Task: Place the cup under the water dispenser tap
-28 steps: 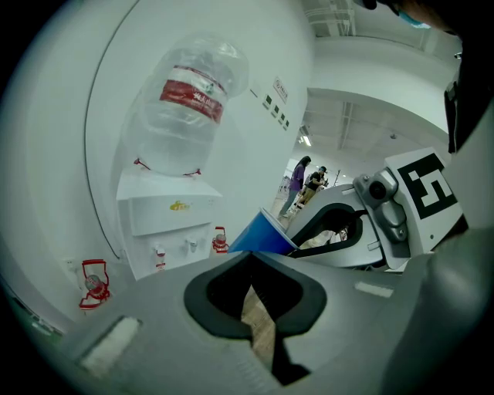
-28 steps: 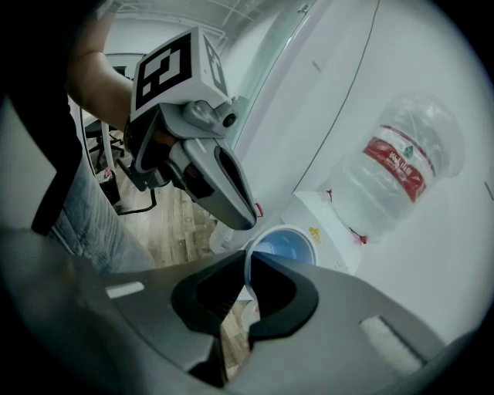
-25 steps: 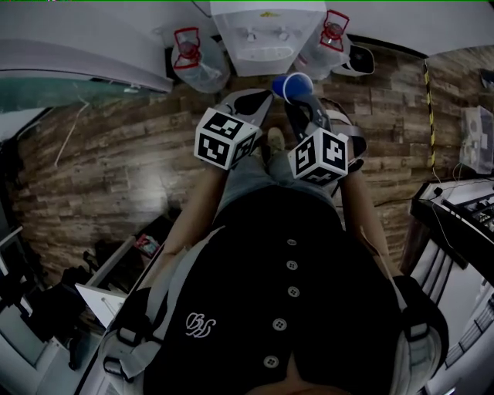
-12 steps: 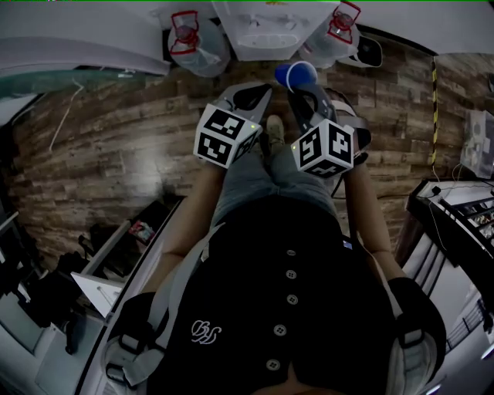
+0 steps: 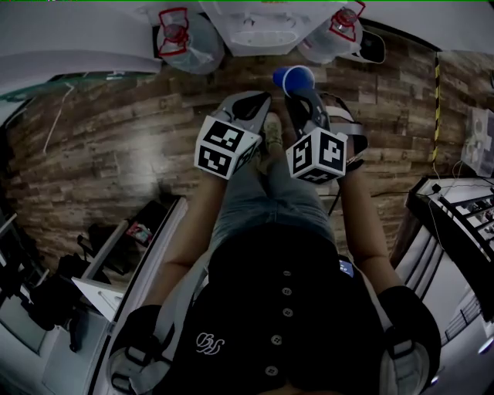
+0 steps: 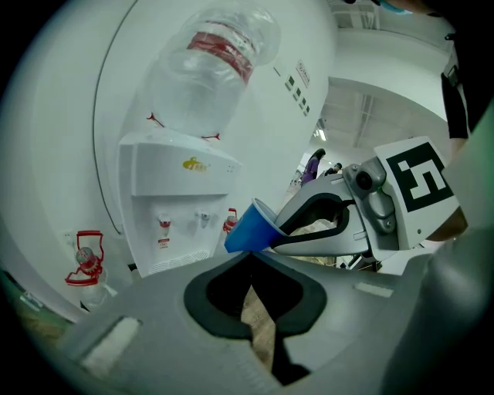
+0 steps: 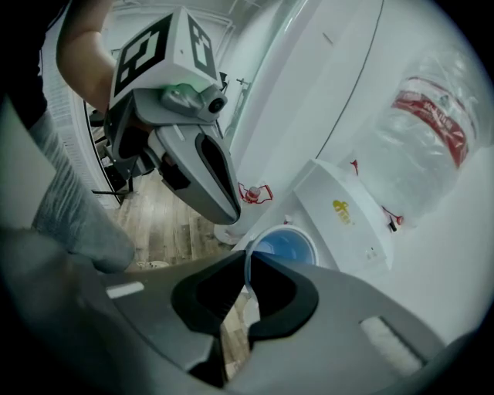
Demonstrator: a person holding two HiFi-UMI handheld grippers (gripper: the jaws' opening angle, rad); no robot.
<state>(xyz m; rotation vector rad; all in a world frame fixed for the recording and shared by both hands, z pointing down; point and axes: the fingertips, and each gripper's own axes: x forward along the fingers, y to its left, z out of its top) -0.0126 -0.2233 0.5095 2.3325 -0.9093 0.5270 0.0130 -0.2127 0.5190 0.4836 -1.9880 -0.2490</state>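
A blue paper cup (image 5: 292,78) hangs in front of the white water dispenser (image 5: 255,23), held by its rim. My right gripper (image 5: 298,94) is shut on that rim, and in the right gripper view the cup (image 7: 282,247) opens just past the gripper's (image 7: 248,261) tips. Left of it, my left gripper (image 5: 262,99) is shut with nothing in it. In the left gripper view, that gripper (image 6: 249,254) points at the dispenser (image 6: 181,200), whose two taps (image 6: 184,222) sit above a drip grille. The cup (image 6: 248,228) is to the right of the taps, level with them.
Big water bottles (image 5: 181,42) (image 5: 340,27) lie on the wooden floor (image 5: 116,154) on either side of the dispenser. An upturned bottle (image 6: 208,69) tops the dispenser. A desk with equipment (image 5: 463,208) stands at the right. A person's legs are below the grippers.
Both grippers have sunk together, the cup still in the right one. In the head view the dispenser has slid toward the top edge.
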